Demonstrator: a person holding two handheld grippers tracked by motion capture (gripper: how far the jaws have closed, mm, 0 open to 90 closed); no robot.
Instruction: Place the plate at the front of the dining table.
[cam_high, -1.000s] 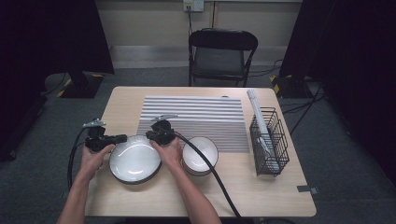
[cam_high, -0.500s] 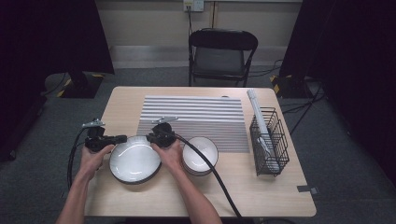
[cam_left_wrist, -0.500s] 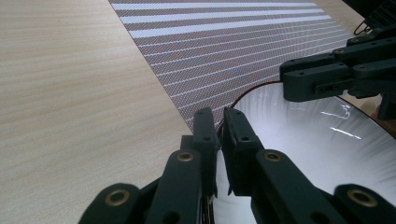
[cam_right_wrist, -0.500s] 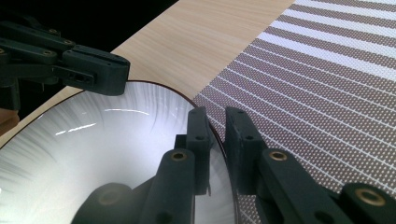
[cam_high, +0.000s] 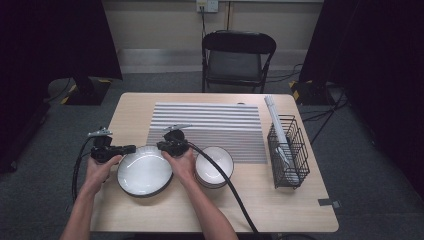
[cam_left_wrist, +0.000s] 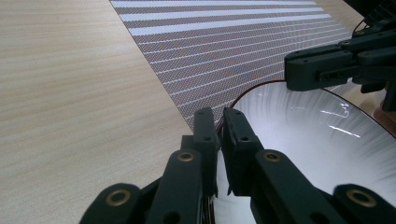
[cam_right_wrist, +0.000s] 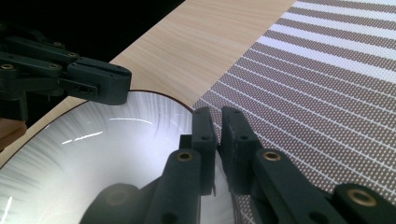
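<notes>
A large white bowl with a dark rim lies at the table's front left, its far edge at the striped mat. My left gripper is shut on the bowl's left rim and my right gripper on its far right rim. In the left gripper view, the left gripper pinches the bowl's edge, with the right gripper opposite. The right gripper clamps the bowl in its own view, the left gripper beyond. Whether the bowl is lifted I cannot tell.
A smaller white bowl sits just right of my right hand. At the table's right side a black wire basket holds a long white piece. Beyond the wooden table stands a black folding chair.
</notes>
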